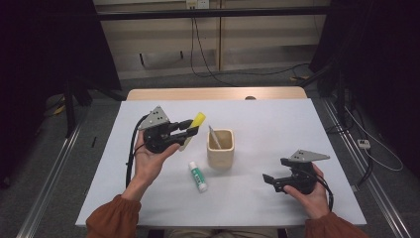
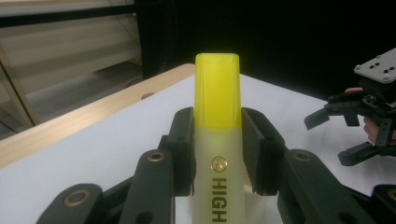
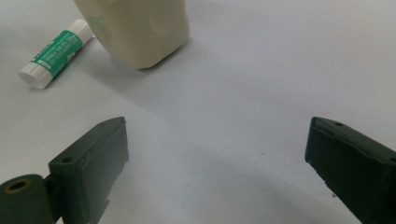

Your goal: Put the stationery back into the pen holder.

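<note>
the white tabletop point(image 1: 277, 124) has wide bare stretches: the whole far strip below its wooden back edge, the right half beyond the cup, and the near left corner. the things sit bunched around the middle, well clear of every edge.

the left tool point(image 1: 185, 128) is held above the tabletop left of centre, its jaws closed onto a yellow highlighter point(image 1: 193, 128). in the left gripper view the two pads press the highlighter point(image 2: 218, 140) on both flanks just below the yellow cap, and the cap sticks out past the jaw tips. the highlighter's long axis runs along the jaws; in the high view it slants up and to the right, cap end leading, pointing over the space just left of the beige cup point(image 1: 220, 148). the cap tip is near the cup's rim but apart from it.

the cup stands upright at mid-table with a grey pen point(image 1: 214, 137) leaning inside. a glue stick point(image 1: 198, 176) with a green label lies flat just in front of the cup, on its left.

the right tool point(image 1: 271, 181) rests low near the front right edge, jaws spread wide with nothing between them, aimed left toward the cup point(image 3: 140, 32) and glue stick point(image 3: 55, 53).
</note>
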